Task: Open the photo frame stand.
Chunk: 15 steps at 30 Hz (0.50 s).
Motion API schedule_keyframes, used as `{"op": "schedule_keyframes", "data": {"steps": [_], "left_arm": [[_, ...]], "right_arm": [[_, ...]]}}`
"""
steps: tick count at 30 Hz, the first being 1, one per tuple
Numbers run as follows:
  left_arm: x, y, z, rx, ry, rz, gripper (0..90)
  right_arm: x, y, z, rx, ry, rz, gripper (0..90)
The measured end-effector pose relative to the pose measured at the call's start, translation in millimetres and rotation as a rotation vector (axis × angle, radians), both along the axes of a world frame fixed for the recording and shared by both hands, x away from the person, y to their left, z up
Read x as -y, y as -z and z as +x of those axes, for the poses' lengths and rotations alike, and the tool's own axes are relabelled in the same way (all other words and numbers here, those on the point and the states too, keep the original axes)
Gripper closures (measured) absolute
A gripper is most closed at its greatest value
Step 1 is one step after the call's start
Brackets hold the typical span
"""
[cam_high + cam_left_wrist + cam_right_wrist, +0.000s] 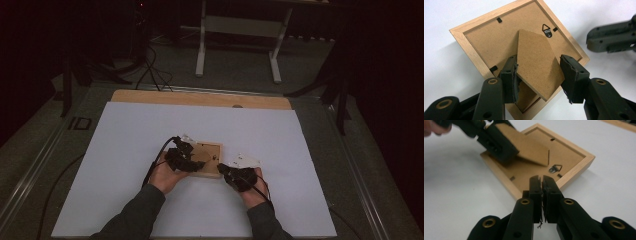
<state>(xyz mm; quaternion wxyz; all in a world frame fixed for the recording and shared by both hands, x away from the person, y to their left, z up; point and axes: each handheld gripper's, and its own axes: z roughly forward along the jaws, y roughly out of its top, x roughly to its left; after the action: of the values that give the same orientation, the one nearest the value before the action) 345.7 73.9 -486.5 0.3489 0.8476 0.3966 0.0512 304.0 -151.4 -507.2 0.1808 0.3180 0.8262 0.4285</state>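
Note:
A light wooden picture frame (212,148) lies face down on the white sheet, brown backing board (489,37) up. Its hinged cardboard stand (536,62) is tilted up off the backing. My left gripper (538,60) is shut across the stand's two side edges; in the right gripper view the left gripper (496,142) holds the stand (529,147) from the upper left. My right gripper (541,178) is shut with nothing between its jaws, its tips at the frame's (574,157) near rim beside the metal hanger (555,168). In the high view the left gripper (192,161) and right gripper (222,169) meet at the frame's front edge.
The white sheet (150,130) covers most of the wooden table (200,97), with open room on all sides of the frame. Beyond the table stand white desk legs (201,45) and cables (150,70) on a dark floor.

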Motion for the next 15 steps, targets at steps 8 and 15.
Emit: {"op": "schedule_keyframes", "data": {"steps": [8,15], "left_arm": [[2.7,-1.6,-15.0,0.102,0.014,0.034,52.5],[0.2,0.2,-25.5,0.163,0.025,0.041,52.5]], "right_arm": [[6.3,-12.2,2.7,0.02,0.026,0.02,80.2],[10.1,-21.4,4.2,0.036,0.029,0.02,75.5]]}}
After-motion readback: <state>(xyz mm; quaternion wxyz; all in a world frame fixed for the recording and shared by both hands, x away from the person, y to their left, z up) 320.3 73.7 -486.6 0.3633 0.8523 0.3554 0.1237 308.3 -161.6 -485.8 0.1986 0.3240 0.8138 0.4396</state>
